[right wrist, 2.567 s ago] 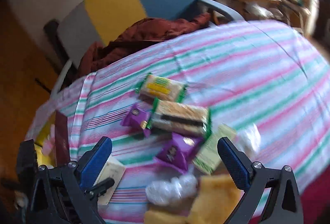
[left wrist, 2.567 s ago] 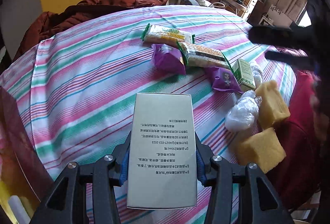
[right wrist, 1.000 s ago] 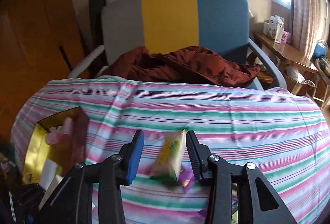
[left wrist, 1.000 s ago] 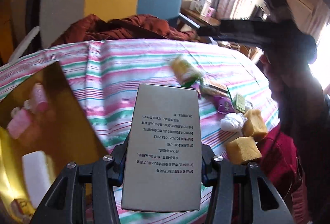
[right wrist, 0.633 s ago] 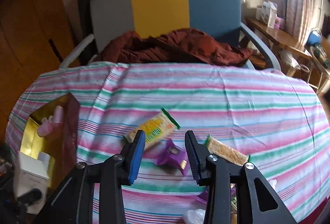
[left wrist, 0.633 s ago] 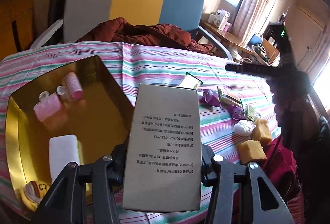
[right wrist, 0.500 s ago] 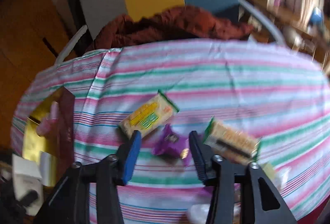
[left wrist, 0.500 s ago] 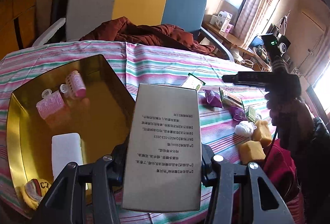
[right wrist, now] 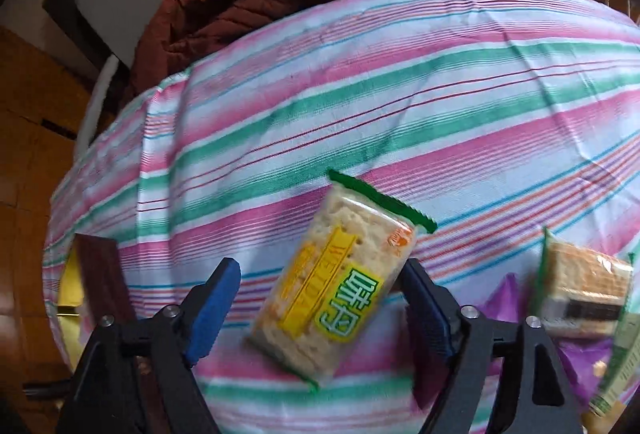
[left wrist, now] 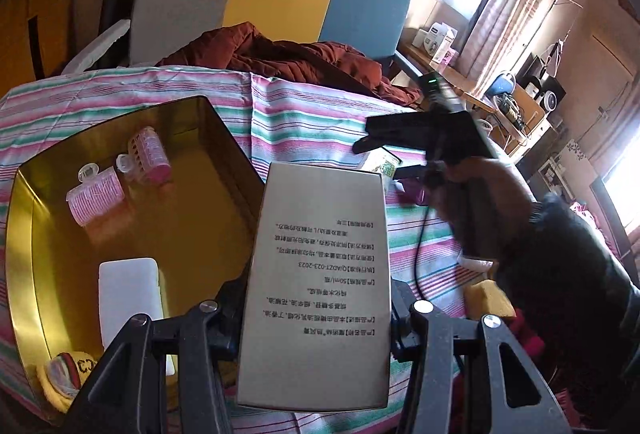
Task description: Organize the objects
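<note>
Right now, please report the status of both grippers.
Left gripper shut on grey box beside gold tray. Right gripper open around cracker packet. Nothing blocking.

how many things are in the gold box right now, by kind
pink hair rollers: 2
white flat block: 1
yellow item with red and black markings, in the near corner: 1
total in the gold box: 4

Upside-down Chinese print on the grey box incl. "Q/ADZT-023-2023" and "50ml/瓶"; "CJ" on yellow item at tray's 7 o'clock; cracker pack has a large "味" on green label.
</note>
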The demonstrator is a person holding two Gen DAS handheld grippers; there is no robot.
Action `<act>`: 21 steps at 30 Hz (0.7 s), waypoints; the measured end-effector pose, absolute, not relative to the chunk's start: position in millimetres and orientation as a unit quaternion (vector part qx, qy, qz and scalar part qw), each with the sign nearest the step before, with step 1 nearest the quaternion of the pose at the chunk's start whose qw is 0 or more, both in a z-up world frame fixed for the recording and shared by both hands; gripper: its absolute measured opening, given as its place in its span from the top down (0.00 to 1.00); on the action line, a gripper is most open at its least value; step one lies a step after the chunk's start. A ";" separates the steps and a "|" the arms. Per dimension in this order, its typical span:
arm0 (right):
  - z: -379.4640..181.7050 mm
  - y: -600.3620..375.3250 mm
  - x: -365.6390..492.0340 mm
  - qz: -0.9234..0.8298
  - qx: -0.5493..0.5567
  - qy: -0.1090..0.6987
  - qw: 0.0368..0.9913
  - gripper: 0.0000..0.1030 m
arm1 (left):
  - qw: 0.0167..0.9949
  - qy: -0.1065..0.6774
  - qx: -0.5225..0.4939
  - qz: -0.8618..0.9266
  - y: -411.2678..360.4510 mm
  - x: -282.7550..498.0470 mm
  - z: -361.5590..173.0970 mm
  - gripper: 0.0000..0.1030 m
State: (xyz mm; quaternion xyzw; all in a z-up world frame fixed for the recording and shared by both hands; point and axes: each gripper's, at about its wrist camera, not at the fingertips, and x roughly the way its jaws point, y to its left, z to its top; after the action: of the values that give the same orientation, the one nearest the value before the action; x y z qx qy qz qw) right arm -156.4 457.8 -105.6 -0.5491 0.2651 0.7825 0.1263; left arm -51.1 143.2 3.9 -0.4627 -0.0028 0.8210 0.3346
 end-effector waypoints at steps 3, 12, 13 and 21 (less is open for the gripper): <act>-104.0 430.3 -166.1 0.802 -0.561 0.152 0.139 0.42 | 0.336 -0.007 -0.465 0.819 141.5 -52.8 2.2 0.50; -64.7 402.9 -119.0 0.844 -0.511 0.151 0.059 0.54 | 0.328 -0.021 -0.456 0.827 124.6 -52.6 7.2 0.50; -56.8 398.8 -113.8 0.850 -0.502 0.153 0.051 0.54 | 0.324 -0.024 -0.453 0.830 120.5 -52.0 9.1 0.50; 11.5 338.0 -83.3 0.889 -0.434 0.143 -0.027 0.54 | 0.273 -0.053 -0.432 0.858 72.1 -62.0 21.8 0.50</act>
State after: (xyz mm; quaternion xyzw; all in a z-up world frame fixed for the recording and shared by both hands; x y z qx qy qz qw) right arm -83.3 338.0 11.5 -0.4339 0.1427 0.8892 -0.0271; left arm -62.0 72.1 21.8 -0.4320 -0.0533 0.8579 0.2730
